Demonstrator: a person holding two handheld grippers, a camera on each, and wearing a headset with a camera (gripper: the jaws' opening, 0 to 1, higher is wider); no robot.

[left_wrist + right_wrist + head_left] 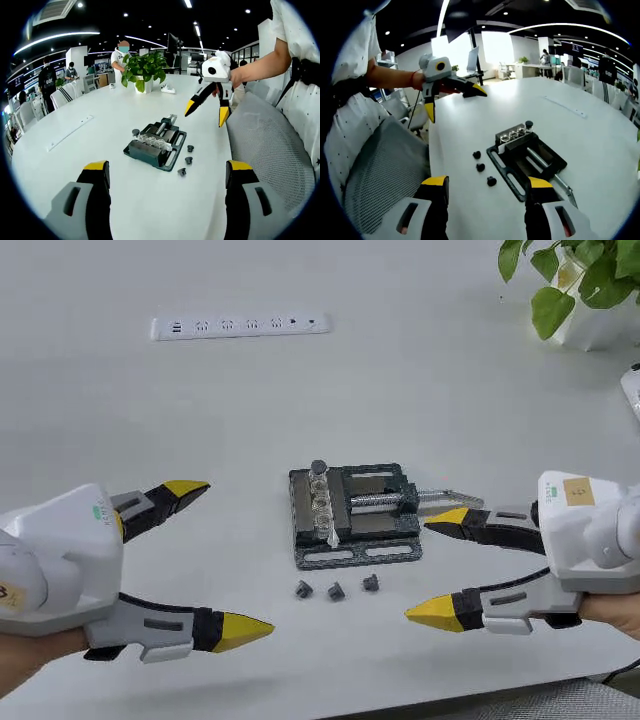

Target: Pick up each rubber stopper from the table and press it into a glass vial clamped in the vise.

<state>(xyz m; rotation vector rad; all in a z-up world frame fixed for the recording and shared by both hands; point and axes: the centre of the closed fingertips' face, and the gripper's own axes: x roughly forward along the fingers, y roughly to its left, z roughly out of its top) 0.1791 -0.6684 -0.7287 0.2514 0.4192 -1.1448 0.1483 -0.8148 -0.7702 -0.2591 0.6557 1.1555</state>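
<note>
A dark vise [372,523] sits mid-table and clamps a row of clear glass vials [323,508]. The farthest vial carries a dark stopper [319,468]. Three loose rubber stoppers [336,591] lie in a line just in front of the vise; they also show in the left gripper view as stoppers [188,160]. My left gripper [238,555] hovers open to the left of the vise, nothing between its fingers. My right gripper [418,568] hovers open to the right, close to the vise handle. In the right gripper view the vise [540,161] and stoppers [480,167] lie just ahead of the jaws.
A white power strip [240,326] lies at the far side of the table. A potted plant [580,280] stands at the far right corner. A grey mesh chair [270,150] is at the table's near edge. People stand in the room behind.
</note>
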